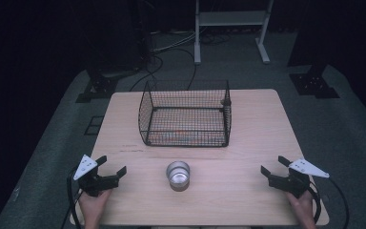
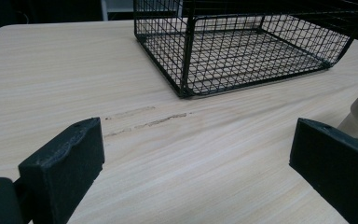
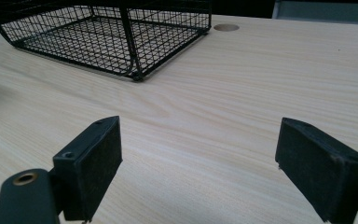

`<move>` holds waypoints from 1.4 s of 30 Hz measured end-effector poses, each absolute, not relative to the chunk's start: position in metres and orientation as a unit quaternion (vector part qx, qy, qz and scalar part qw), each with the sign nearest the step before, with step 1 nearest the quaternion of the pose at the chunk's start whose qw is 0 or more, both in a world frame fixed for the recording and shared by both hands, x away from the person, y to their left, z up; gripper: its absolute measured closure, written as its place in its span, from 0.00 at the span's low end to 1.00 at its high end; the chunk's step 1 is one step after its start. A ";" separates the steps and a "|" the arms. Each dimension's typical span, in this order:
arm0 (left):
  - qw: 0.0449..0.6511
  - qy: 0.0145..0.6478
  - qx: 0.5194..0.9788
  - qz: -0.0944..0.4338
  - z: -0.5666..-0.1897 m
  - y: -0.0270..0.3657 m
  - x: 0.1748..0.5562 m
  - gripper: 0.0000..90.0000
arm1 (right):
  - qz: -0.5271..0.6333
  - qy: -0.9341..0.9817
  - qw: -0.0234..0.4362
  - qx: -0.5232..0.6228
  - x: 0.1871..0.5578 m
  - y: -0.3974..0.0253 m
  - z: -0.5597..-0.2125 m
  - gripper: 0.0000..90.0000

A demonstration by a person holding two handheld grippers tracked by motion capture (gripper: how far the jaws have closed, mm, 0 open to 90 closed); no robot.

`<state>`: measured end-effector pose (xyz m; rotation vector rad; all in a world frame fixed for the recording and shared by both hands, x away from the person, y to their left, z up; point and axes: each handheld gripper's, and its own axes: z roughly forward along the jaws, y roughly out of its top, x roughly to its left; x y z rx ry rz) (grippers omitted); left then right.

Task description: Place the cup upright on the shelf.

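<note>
I see a dim room with grey carpet [image 1: 352, 129] under a pale wooden table [image 1: 248, 191]. Beyond it, a white metal frame [image 1: 231, 28] stands among black cables [image 1: 171, 62] in darkness.

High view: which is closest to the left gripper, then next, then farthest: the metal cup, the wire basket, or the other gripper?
From the left gripper:
1. Metal cup, just beside it at the table's front middle.
2. Wire basket, farther back at the table's centre.
3. Right gripper, across at the front right corner.

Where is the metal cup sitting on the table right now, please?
In the high view, the metal cup stands upright near the table's front centre, just before the wire basket, apart from it.
</note>
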<state>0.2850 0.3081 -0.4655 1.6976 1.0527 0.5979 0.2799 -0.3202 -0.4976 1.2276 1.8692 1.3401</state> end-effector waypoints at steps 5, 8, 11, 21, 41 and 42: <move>0.510 0.432 0.701 0.246 -0.464 0.306 0.285 0.02 | 0.497 0.692 0.262 0.454 0.280 -0.320 -0.498 0.15; 0.512 0.430 0.702 0.247 -0.463 0.304 0.285 0.02 | 0.497 0.692 0.263 0.453 0.280 -0.320 -0.498 0.15; 0.515 0.424 0.704 0.243 -0.462 0.302 0.285 0.02 | 0.497 0.692 0.263 0.454 0.280 -0.320 -0.498 0.15; 0.533 0.403 0.704 0.241 -0.454 0.288 0.286 0.02 | 0.494 0.692 0.267 0.454 0.280 -0.320 -0.498 0.15; 0.522 0.355 0.742 0.226 -0.441 0.256 0.293 0.02 | 0.490 0.693 0.266 0.456 0.280 -0.319 -0.498 0.15; 0.522 0.355 0.742 0.226 -0.441 0.256 0.293 0.02 | 0.490 0.693 0.266 0.456 0.280 -0.319 -0.498 0.15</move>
